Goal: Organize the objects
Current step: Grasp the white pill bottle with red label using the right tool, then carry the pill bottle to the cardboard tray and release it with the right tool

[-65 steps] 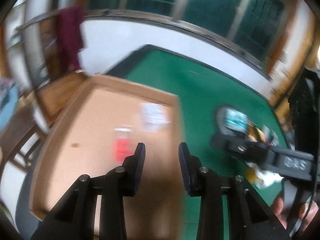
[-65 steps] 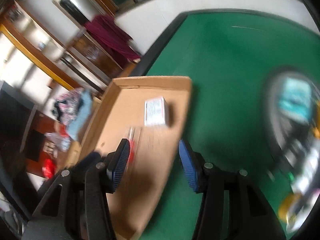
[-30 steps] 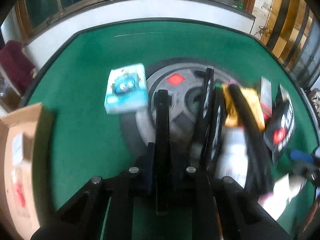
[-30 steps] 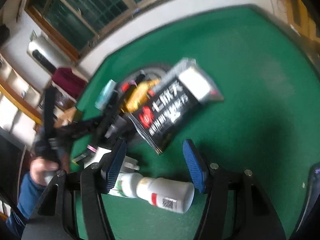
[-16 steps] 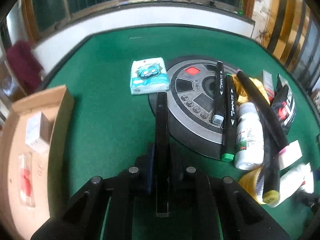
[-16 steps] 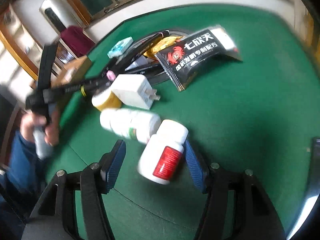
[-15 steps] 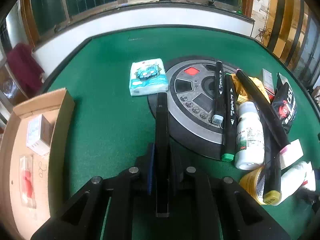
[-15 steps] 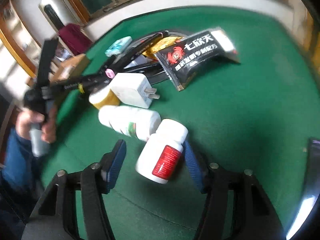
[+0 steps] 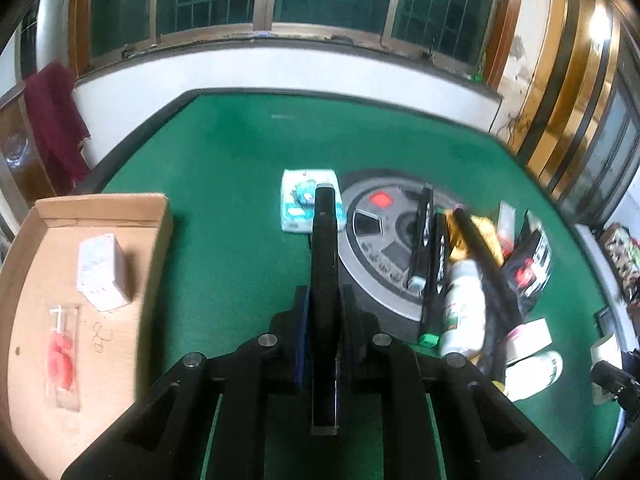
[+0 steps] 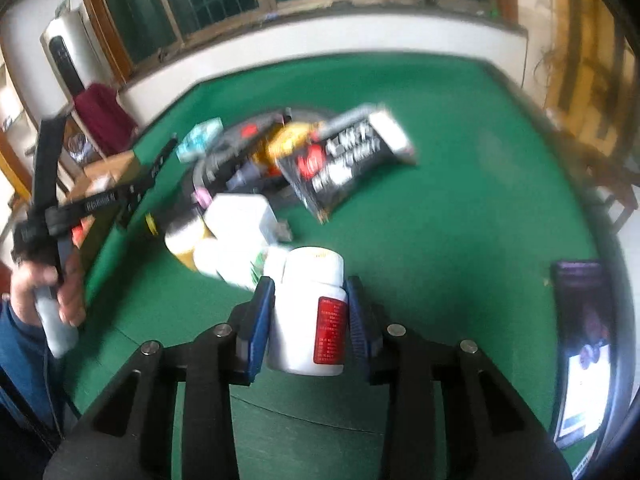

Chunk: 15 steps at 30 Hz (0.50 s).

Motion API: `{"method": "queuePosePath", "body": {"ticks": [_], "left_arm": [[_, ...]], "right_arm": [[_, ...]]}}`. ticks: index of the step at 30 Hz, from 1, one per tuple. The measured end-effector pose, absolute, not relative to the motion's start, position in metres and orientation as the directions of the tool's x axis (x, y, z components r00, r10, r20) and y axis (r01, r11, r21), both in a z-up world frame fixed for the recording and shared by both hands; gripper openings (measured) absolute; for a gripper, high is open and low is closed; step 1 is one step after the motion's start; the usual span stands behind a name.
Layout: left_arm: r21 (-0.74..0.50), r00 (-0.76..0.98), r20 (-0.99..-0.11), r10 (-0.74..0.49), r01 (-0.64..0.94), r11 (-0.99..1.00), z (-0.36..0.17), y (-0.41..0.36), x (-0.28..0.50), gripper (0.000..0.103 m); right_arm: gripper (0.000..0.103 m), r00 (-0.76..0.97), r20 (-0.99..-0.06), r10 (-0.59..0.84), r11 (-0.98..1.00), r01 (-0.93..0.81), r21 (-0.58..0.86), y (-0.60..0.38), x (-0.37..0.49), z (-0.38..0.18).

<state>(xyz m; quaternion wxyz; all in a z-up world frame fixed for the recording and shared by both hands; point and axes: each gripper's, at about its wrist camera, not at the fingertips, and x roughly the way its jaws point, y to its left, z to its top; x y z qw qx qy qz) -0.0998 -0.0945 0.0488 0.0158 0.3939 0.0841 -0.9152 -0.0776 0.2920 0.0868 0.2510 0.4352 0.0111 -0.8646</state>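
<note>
My left gripper (image 9: 324, 292) is shut on a long flat black bar (image 9: 324, 240) that sticks out forward over the green table (image 9: 240, 152). The open cardboard box (image 9: 100, 208) sits to its left, holding a small white box (image 9: 100, 276) and a red item in a clear packet (image 9: 62, 356). My right gripper (image 10: 310, 284) has its jaws closing on a white bottle with a red label (image 10: 312, 316). Both blue pads touch the bottle's sides. Behind it lies the pile of other objects.
The pile holds a tissue pack (image 9: 308, 200), a round grey device (image 9: 384, 248), black markers (image 9: 424, 236), a green-labelled white bottle (image 9: 464, 304), a black pouch (image 10: 344, 164), a white plug (image 10: 244, 216) and a yellow jar (image 10: 184, 240). A dark tablet (image 10: 580, 340) lies right. A hand (image 10: 44, 284) grips the left tool.
The right jaws have narrowed onto the red-labelled bottle, which now lies straight between the pads. The left gripper has drawn back and up with the black bar, bringing more of the box into view.
</note>
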Motion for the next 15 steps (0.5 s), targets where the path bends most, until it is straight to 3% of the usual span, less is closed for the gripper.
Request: {"method": "queuePosePath", "body": {"ticks": [4,15], "left_arm": [[-0.182,-0.714,-0.697,0.06,0.095,-0.979,0.061,-0.108,-0.091,0.012],[-0.205,-0.735,-0.677,0.047,0.127,-0.971,0.067,-0.119,-0.078,0.012]], "right_arm": [[0.033,-0.507,-0.723,-0.469,-0.852,0.477,0.218,0.271,-0.075,0.104],[0.033,-0.443,-0.733,-0.516,-0.788,0.581,0.204,0.188,-0.058,0.107]]}}
